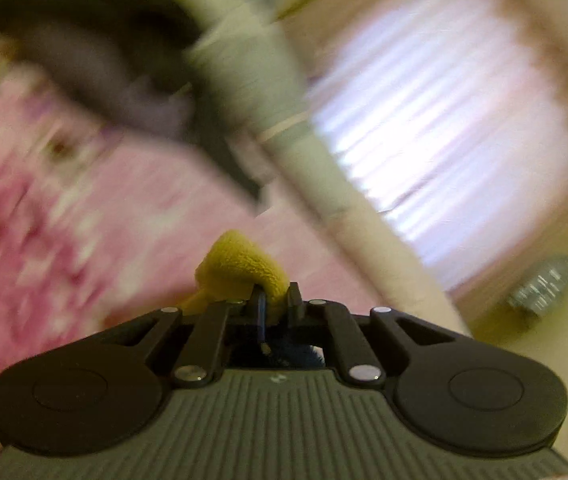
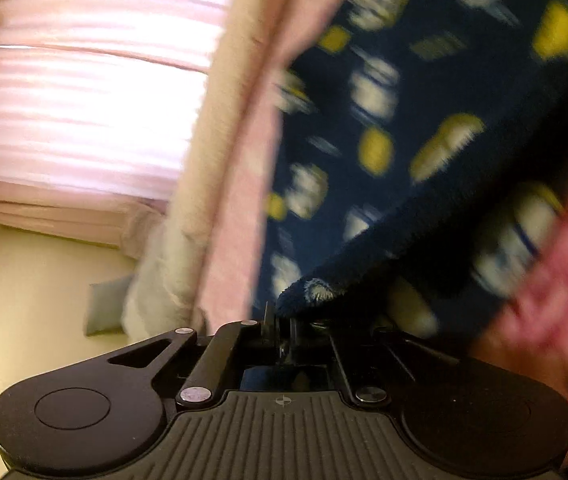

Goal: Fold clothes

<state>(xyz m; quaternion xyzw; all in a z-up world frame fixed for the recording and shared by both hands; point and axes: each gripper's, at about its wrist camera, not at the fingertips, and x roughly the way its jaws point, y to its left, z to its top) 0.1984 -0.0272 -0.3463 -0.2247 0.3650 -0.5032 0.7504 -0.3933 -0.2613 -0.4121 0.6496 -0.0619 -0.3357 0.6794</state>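
Note:
In the left wrist view my left gripper [image 1: 276,300] is shut on a bunched yellow ribbed cuff [image 1: 240,272], which sticks up between its fingers. A bit of dark blue cloth shows under the jaws. In the right wrist view my right gripper [image 2: 280,320] is shut on an edge of a dark blue fleece garment [image 2: 383,128] printed with white and yellow shapes. The garment hangs up and to the right of the gripper and fills the right half of that view. Both views are blurred by motion.
A pink floral bedspread [image 1: 64,220] lies to the left. A cream bed edge [image 1: 355,232] runs diagonally, with a bright curtained window [image 1: 443,112] behind. A dark heap [image 1: 96,52] lies at the upper left. A cream floor [image 2: 24,300] and a small grey cushion [image 2: 106,308] show lower left.

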